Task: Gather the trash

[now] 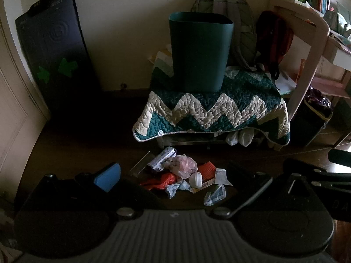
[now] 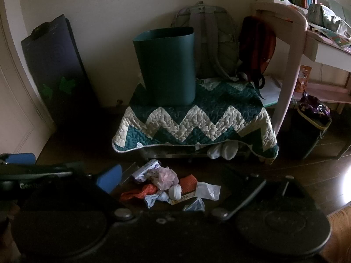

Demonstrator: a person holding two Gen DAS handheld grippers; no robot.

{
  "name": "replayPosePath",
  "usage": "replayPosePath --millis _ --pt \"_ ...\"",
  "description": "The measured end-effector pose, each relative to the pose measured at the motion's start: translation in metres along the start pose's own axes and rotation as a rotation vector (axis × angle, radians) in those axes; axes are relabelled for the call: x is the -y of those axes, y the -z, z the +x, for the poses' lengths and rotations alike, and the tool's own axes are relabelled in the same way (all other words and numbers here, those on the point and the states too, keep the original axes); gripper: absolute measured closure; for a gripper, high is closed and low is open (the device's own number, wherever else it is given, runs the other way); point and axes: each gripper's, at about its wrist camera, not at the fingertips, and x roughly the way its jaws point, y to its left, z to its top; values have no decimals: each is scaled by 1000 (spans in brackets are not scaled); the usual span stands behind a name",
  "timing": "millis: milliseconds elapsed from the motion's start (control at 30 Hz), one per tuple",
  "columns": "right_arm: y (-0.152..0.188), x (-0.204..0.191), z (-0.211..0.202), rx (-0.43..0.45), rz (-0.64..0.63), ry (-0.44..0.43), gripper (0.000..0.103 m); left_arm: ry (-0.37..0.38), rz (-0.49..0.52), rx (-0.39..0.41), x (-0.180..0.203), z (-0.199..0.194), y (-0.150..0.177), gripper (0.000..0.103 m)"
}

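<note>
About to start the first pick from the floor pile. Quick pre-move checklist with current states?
1. Left claw open and empty: ok, fingers spread wide with nothing between them.
2. Right claw open and empty: ok.
3. Trash pile in view ahead of both claws on the floor: ok.
4. Green bin upright on the quilt, mouth up: ok; whether anything is inside it: cannot tell.
5. Single piece clear to grip: not ok, the white cap and pink bag touch their neighbours.
6. Lighting on the pile: not ok, dim.
</note>
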Motion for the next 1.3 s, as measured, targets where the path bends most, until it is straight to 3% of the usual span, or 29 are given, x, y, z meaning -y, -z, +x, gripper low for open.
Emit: replayPosePath --millis 1300 --pt "0 0 1 -3 2 -2 6 -6 2 3 5 -1 2 0"
